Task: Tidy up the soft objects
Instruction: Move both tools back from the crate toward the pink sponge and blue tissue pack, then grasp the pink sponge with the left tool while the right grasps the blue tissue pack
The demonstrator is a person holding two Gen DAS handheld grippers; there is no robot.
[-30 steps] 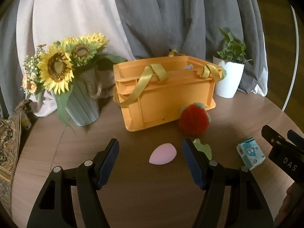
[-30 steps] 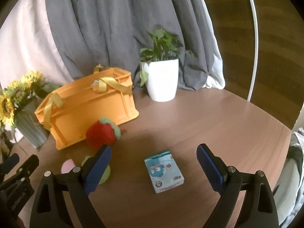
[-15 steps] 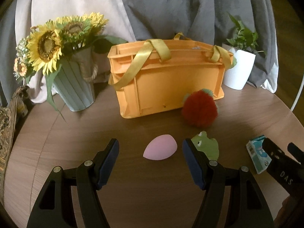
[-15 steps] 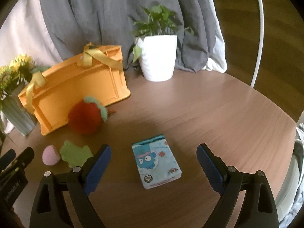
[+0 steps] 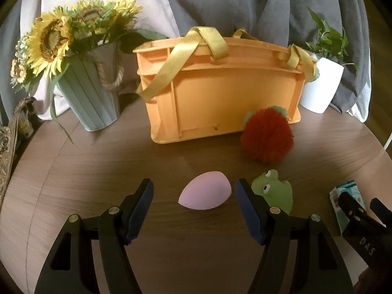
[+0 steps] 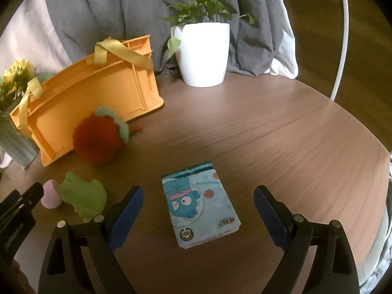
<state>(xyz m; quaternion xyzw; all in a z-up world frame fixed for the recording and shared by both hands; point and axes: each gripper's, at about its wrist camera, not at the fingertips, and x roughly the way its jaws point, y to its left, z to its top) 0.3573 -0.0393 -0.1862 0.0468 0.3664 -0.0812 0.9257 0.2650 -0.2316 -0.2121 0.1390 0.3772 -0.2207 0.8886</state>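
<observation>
My left gripper (image 5: 194, 194) is open low over the table, with a pink egg-shaped sponge (image 5: 205, 194) between its fingertips, untouched. A green frog toy (image 5: 274, 191) lies just right of it, and a red fuzzy strawberry plush (image 5: 267, 138) rests against the orange crate (image 5: 220, 90) with yellow straps. My right gripper (image 6: 198, 202) is open, with a blue cartoon tissue pack (image 6: 198, 205) between its fingers, untouched. In the right wrist view the frog (image 6: 83, 197), sponge (image 6: 50, 194), plush (image 6: 98, 139) and crate (image 6: 93, 103) lie to the left.
A grey-green vase of sunflowers (image 5: 83, 80) stands left of the crate. A white potted plant (image 6: 203, 49) stands right of it, in front of grey and white drapes. The round wooden table's edge (image 6: 367, 142) curves at the right. A patterned cloth (image 5: 9, 142) hangs at far left.
Both grippers have moved forward and down. The sponge now sits between the left fingertips and the tissue pack between the right fingers. Both grippers stay open.
</observation>
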